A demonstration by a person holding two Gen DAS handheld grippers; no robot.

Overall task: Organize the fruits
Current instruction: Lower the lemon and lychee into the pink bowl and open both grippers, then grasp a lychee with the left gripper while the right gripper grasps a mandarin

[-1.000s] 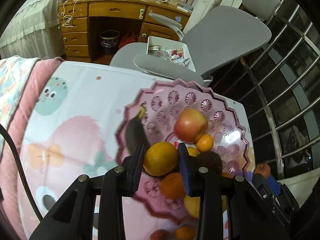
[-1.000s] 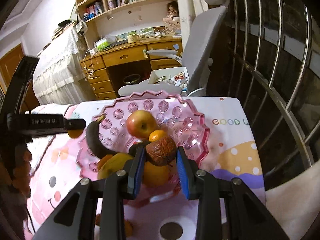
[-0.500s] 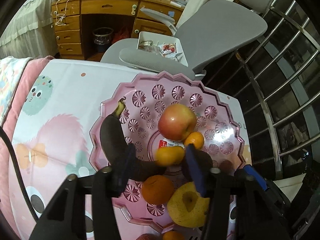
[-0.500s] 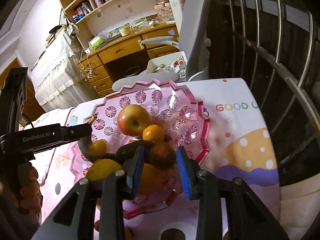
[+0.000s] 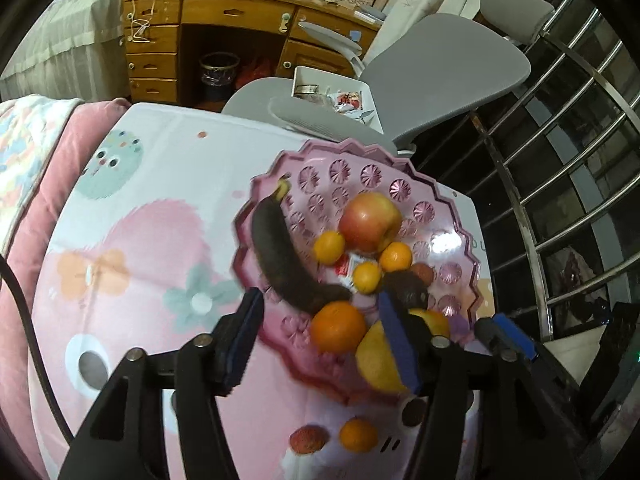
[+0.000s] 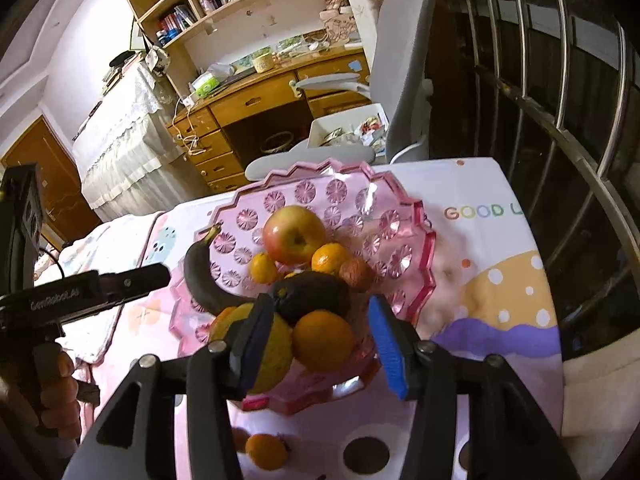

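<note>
A pink scalloped plate [image 5: 460,216] [image 6: 412,236] on the cartoon-print cloth holds an apple [image 5: 370,222] [image 6: 294,234], a blackened banana [image 5: 280,256] [image 6: 200,276], several small oranges, a dark avocado [image 6: 310,294], a brown wrinkled fruit [image 6: 356,274] and a yellow fruit [image 5: 378,356]. My left gripper [image 5: 320,338] is open and empty above the plate's near edge. My right gripper [image 6: 320,340] is open and empty, with an orange [image 6: 322,340] between its pads below. An orange [image 5: 358,434] [image 6: 266,450] and a red lychee [image 5: 306,438] lie on the cloth in front of the plate.
A grey office chair [image 5: 440,76] stands behind the table, with a wooden desk [image 5: 240,20] beyond. Metal railing bars [image 5: 560,184] run along the right. A pink cushion [image 5: 60,168] borders the cloth on the left.
Both grippers opened and drew back. The left one let go of an orange onto the plate; the right one let go of the brown wrinkled fruit, which now rests beside the avocado.
</note>
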